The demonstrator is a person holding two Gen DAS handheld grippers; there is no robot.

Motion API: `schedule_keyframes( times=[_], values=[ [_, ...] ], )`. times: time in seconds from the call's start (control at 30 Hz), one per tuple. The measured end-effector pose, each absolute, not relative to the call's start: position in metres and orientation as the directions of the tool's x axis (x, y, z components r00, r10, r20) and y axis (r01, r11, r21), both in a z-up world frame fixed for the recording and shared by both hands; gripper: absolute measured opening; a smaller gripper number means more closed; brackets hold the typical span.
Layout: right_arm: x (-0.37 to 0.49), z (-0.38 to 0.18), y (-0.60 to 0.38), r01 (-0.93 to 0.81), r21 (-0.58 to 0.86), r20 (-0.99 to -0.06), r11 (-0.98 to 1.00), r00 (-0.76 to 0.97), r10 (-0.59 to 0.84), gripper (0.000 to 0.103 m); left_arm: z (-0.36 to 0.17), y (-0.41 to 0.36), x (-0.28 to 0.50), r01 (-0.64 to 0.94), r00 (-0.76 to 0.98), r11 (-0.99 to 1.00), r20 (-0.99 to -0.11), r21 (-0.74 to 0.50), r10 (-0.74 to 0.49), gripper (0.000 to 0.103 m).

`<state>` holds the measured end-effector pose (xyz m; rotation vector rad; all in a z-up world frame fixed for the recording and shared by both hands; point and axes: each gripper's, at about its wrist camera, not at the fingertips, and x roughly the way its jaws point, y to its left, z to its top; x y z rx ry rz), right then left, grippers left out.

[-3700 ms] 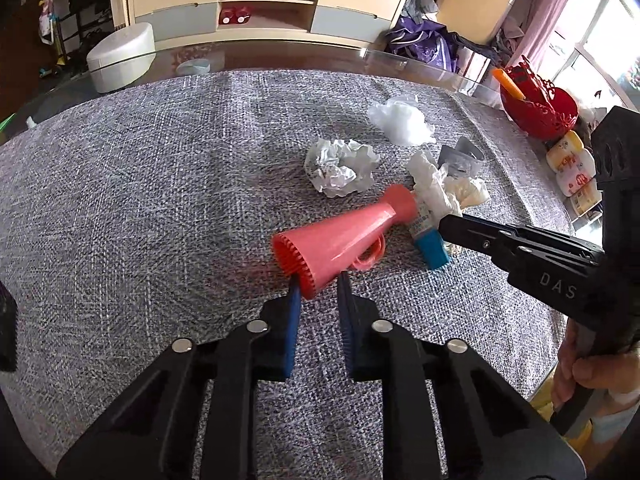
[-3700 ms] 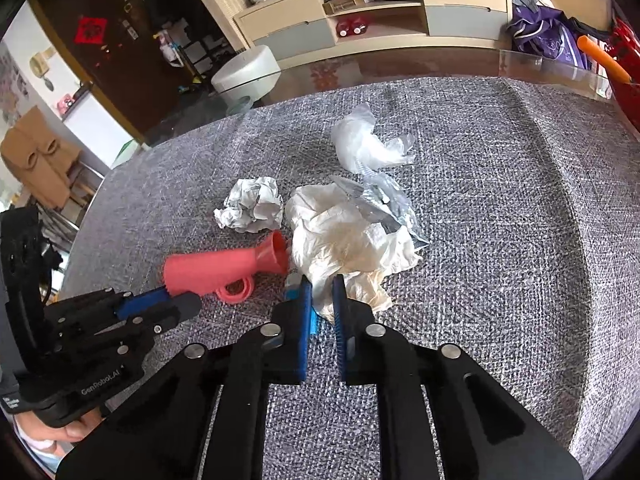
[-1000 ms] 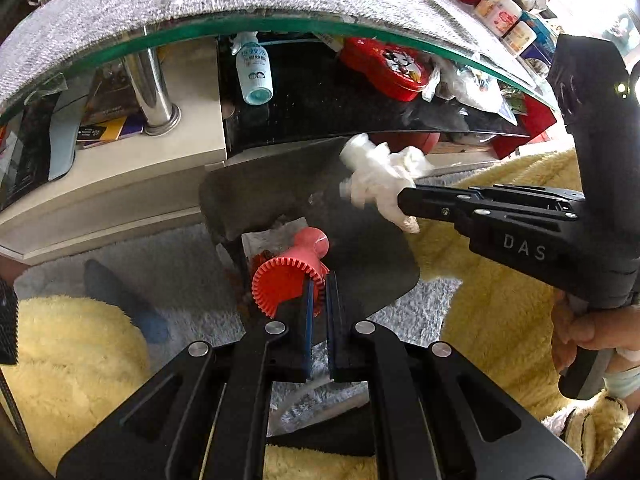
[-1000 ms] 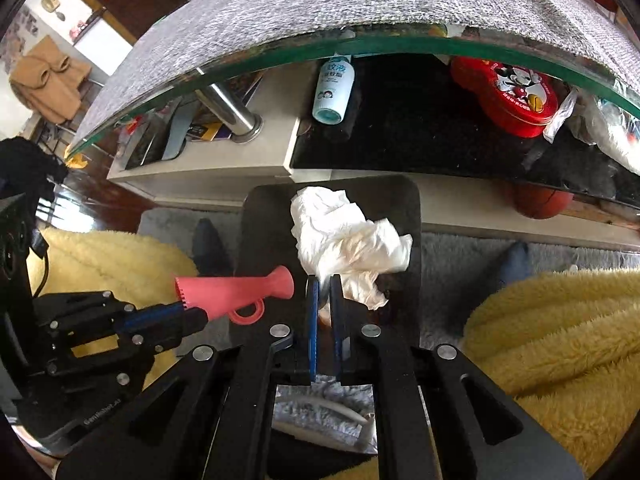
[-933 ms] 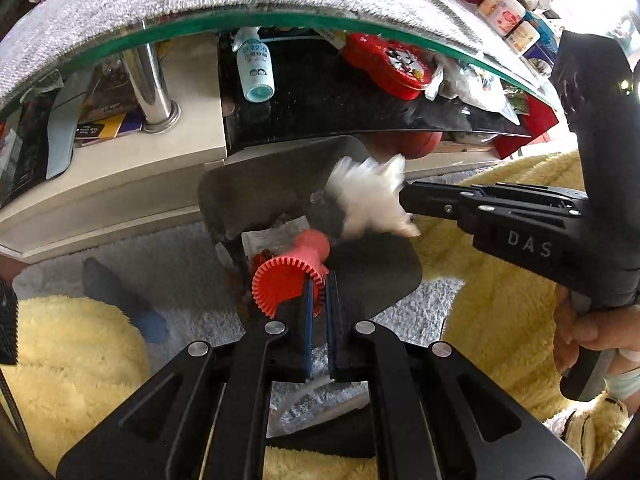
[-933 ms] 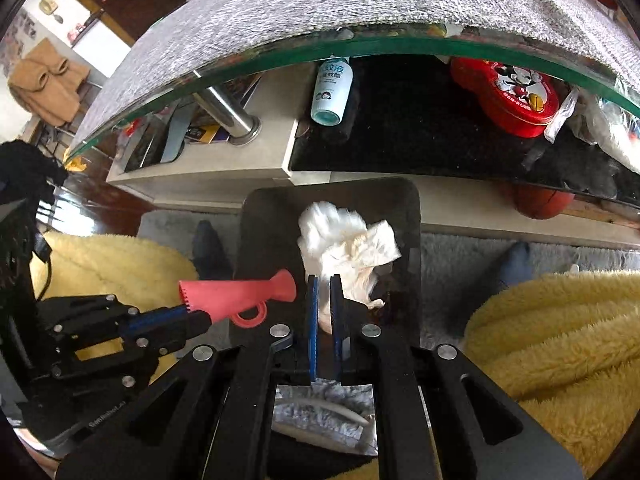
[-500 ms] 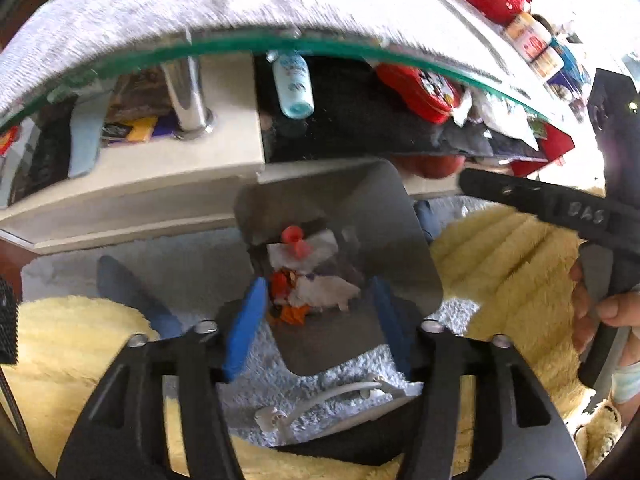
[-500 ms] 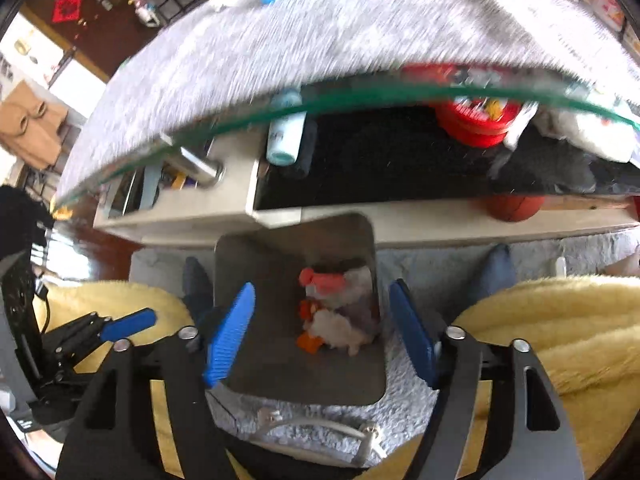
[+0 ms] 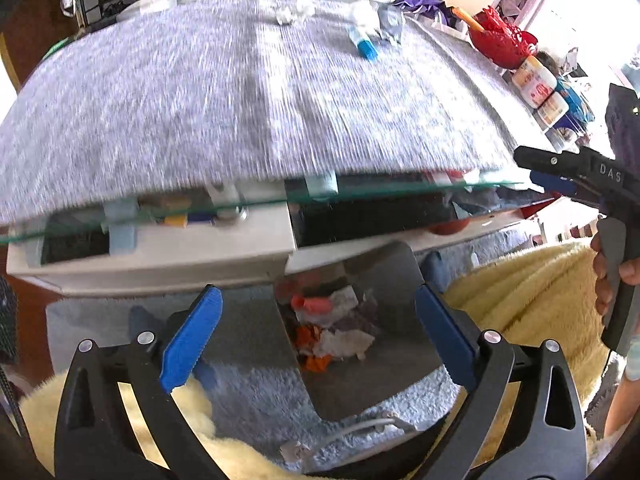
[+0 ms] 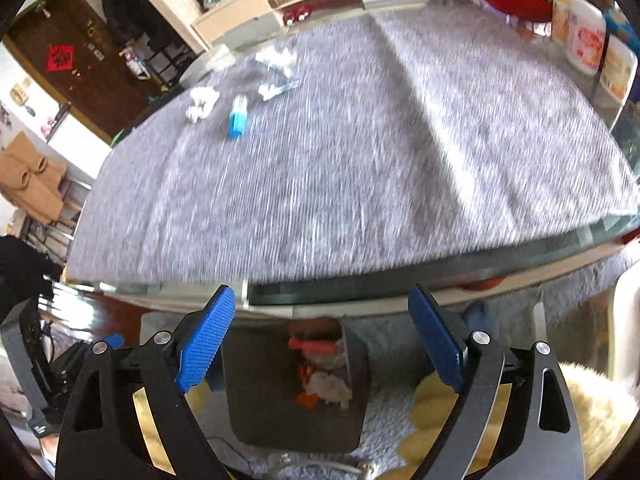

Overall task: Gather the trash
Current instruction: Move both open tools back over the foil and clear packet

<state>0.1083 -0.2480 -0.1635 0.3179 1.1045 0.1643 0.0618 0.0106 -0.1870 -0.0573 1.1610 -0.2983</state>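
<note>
Both tongs stand released with nothing between their blue pads, and each has just been opening its jaws. The left tongs (image 9: 316,336) and the right tongs (image 10: 318,342) each hang over the dark bin (image 9: 404,268) on the floor below the near table edge. In the bin, between the spread pads in both views, lie the pink horn (image 9: 314,304) and the crumpled tissue (image 9: 344,342), so those pieces count as collected. The trash left to fetch lies on the grey cloth (image 9: 200,92) at the far side of the table, well apart from both tongs: from the left tongs, a blue and white tube (image 9: 366,46) at about 12 o'clock and a small ball of paper (image 9: 285,16) just left of that; from the right tongs, the same tube (image 10: 239,117) at about 11 o'clock, the paper ball (image 10: 202,103) at its left, and a thin clear wrapper (image 10: 278,89) beyond it. Motion blur hides finer detail. My guess is that all three are light. The tube looks stiff and smooth, so it may slide unless it is pinched across its middle. The paper ball should crush and hold anywhere. The wrapper looks flimsy and flat, best taken by a raised edge.
</note>
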Motion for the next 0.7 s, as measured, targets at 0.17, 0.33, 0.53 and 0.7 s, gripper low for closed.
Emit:
schedule_keyframes(
  times=[0.17,0.33,0.53,0.7],
  values=[
    [0.136,-0.148,-0.245,0.008,0.318,-0.838,0.948,0.469,0.277,0.089,-0.171,0.015,0.09,0.207,0.402,0.965,-0.885,-0.163,-0.236,0.092],
    [0.169,-0.141,-0.233,-0.038,0.296,-0.833,0.954,0.478,0.278,0.089,-0.151,0.021,0.129,0.184,0.447,0.971,-0.867,-0.152,-0.22,0.094],
    [0.213,-0.133,-0.217,-0.082,0.247,-0.817,0.965,0.518,0.253,0.089,-0.139,0.026,0.18,0.14,0.484,0.979,-0.852,-0.147,-0.198,0.095],
    [0.242,-0.134,-0.212,-0.087,0.207,-0.803,0.974,0.554,0.221,0.088,-0.133,0.019,0.219,0.143,0.513,0.984,-0.843,-0.104,-0.164,0.095]
  ],
)
